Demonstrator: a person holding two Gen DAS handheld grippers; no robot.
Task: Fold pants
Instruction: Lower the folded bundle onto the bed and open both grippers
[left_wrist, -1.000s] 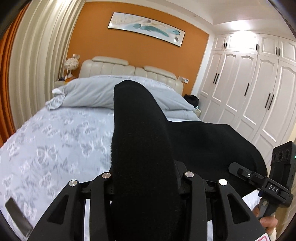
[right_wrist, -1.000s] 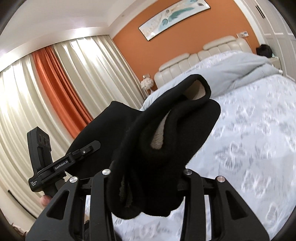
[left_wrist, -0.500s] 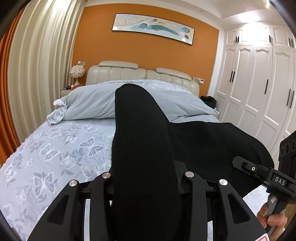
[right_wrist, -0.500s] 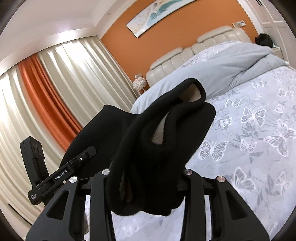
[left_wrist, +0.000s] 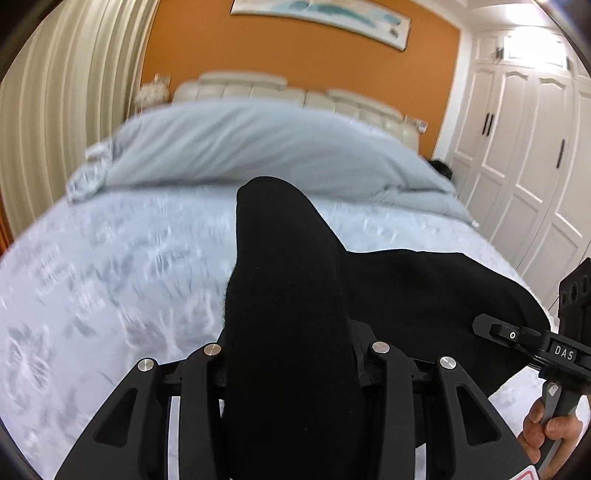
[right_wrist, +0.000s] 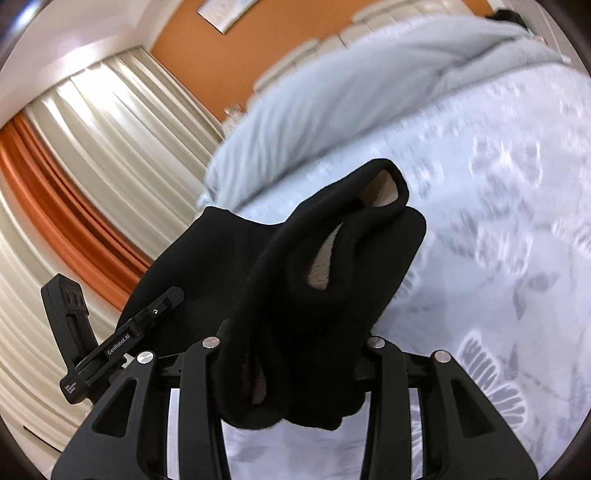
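- Above the butterfly bedspread (left_wrist: 110, 266), near end: our left gripper (left_wrist: 291, 354) clamps black pants (left_wrist: 288, 295).
- Right gripper (right_wrist: 291, 350) clamps pants' fleece-lined edge (right_wrist: 321, 273).

One pants (left_wrist: 288, 302), two claws (left_wrist: 291, 369), one bed (left_wrist: 110, 277), one painting (left_wrist: 321, 18)

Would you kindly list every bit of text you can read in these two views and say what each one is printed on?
"DAS": white letters on the right gripper, seen in the left wrist view.
"GenRobot.AI": white letters on the left gripper, seen in the right wrist view.
Small white print on that gripper's lower end: too small to read.
Red sticker at the left wrist view's bottom edge: unreadable.
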